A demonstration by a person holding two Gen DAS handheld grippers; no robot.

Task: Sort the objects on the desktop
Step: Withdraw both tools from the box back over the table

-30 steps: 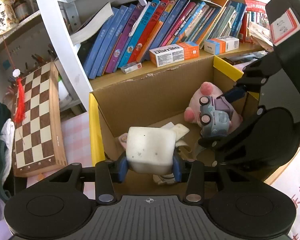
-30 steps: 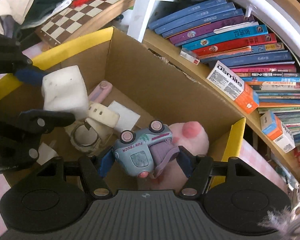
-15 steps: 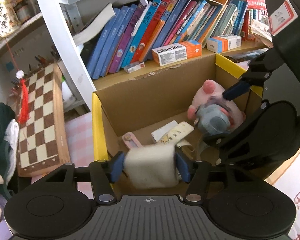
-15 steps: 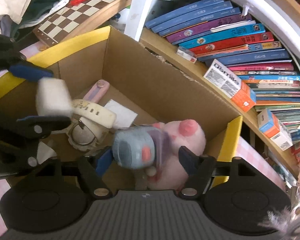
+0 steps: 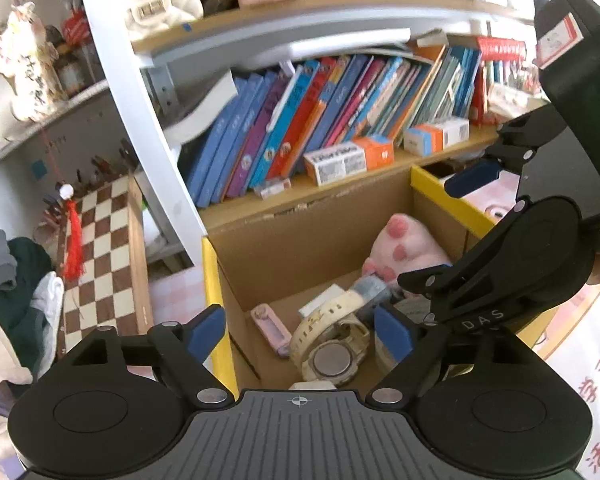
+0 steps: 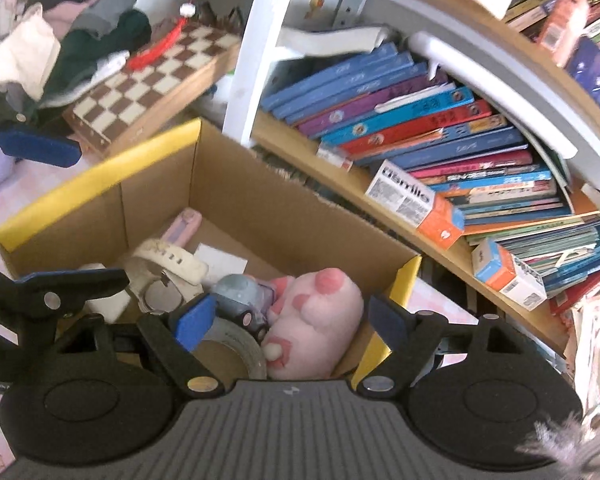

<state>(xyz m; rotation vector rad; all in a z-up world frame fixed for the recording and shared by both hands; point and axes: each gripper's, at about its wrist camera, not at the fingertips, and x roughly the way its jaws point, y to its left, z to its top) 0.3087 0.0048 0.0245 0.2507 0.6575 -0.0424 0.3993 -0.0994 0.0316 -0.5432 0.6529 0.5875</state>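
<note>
Left gripper (image 5: 300, 330) wide open, nothing held, above cardboard box (image 5: 308, 236) w/ yellow rim; one finger outside left wall, other inside. Right gripper (image 6: 290, 320) also wide open, empty, over box's right end, right finger by yellow corner. Inside, packed close: pink plush (image 6: 320, 316) against right wall, blue toy truck (image 6: 240, 300) touching it, cream watch (image 5: 332, 344) mid-floor, pink case (image 5: 270, 330) nr back-left, tape roll (image 6: 228, 348) at front. Little bare floor left. Bookshelf (image 5: 340, 176) just behind; chessboard (image 5: 104, 256) left of box.
</note>
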